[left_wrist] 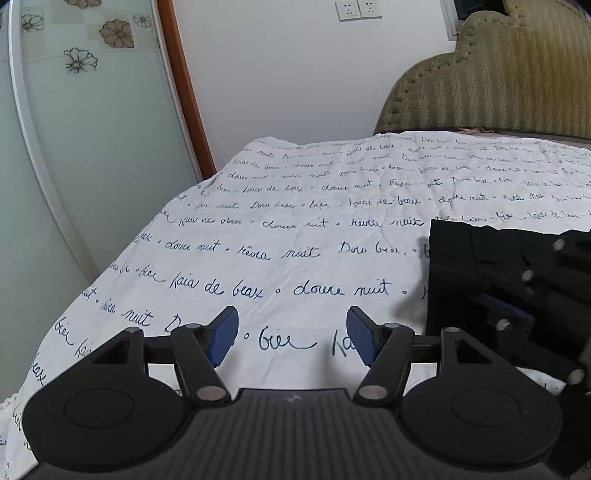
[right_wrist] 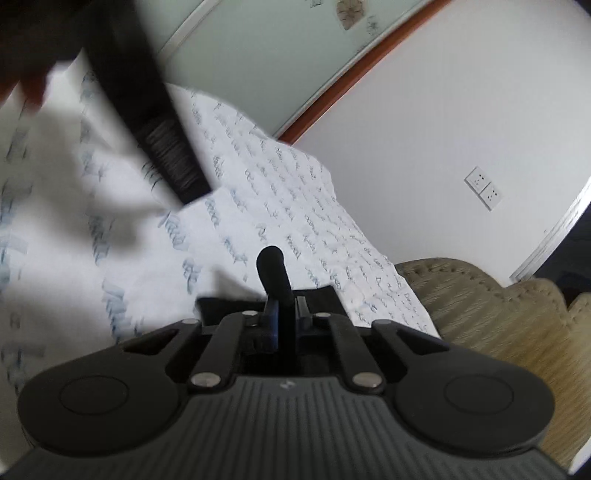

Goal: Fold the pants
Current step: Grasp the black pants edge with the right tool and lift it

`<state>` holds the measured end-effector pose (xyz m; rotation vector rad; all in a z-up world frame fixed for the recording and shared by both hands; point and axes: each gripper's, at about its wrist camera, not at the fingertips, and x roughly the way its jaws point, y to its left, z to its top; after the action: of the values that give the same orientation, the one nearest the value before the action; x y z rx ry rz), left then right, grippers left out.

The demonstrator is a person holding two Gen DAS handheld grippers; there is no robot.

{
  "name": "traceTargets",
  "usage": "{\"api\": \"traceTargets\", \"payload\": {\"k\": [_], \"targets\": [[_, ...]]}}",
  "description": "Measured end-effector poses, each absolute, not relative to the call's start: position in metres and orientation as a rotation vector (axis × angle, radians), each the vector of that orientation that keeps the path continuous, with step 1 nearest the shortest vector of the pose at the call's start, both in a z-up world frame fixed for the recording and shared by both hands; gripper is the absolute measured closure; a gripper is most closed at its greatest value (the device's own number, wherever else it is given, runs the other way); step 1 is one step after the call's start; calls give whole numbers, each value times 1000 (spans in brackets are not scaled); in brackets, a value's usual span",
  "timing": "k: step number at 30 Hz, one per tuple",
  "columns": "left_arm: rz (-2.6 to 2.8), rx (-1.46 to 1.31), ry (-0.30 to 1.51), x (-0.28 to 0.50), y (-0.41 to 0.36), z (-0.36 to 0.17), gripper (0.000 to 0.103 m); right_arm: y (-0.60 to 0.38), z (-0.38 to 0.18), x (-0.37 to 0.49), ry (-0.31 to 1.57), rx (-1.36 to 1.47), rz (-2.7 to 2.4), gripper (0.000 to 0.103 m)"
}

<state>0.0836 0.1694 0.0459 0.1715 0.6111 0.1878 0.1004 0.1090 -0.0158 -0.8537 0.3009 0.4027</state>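
Left gripper (left_wrist: 291, 334): your jaws apart, empty, over the sheet (left_wrist: 295, 229).
Right gripper (right_wrist: 284, 314): yours clamped on a fold of the pants (left_wrist: 458, 273).
Pants: black, on the sheet, right of your left gripper.

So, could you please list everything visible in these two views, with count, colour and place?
pants: one pair, black, lying on the bed at the right of the left view; a fold is pinched in the right gripper.
bed sheet: one, white with blue script, covering the bed.
headboard: one, olive padded fabric, at the far right.
wall sockets: two, white, high on the wall.
sliding door: one, frosted glass with flower prints, brown frame, left.
left gripper: one, black with blue pads, open, above the bare sheet.
right gripper: one, black, shut on pants; blurred.
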Motion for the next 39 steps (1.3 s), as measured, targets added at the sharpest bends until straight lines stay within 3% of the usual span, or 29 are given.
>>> {"api": "traceTargets", "payload": {"k": [5, 10, 12, 16, 25, 27, 29, 30, 31, 33, 39], "targets": [[194, 168, 620, 83, 173, 44, 38, 116, -45, 101, 383, -942, 421, 90], [200, 170, 620, 84, 175, 44, 38, 109, -24, 81, 394, -906, 447, 50], [202, 164, 617, 85, 175, 45, 38, 112, -28, 78, 386, -962, 454, 51], [198, 168, 612, 83, 174, 47, 38, 117, -43, 85, 379, -1062, 388, 66], [194, 161, 599, 82, 174, 51, 37, 133, -65, 77, 310, -1261, 381, 62], [195, 161, 597, 81, 174, 51, 27, 131, -64, 86, 322, -1223, 364, 58], [196, 162, 588, 80, 173, 51, 26, 130, -62, 96, 324, -1178, 362, 58], [193, 162, 587, 80, 172, 52, 26, 130, -63, 99, 321, -1168, 368, 64], [189, 162, 584, 79, 172, 53, 26, 130, -65, 101, 325, -1161, 378, 78], [185, 158, 581, 78, 173, 56, 26, 130, -70, 105, 325, -1156, 381, 86], [225, 128, 553, 74, 188, 68, 26, 111, -33, 111, 351, -830, 434, 89]]}}
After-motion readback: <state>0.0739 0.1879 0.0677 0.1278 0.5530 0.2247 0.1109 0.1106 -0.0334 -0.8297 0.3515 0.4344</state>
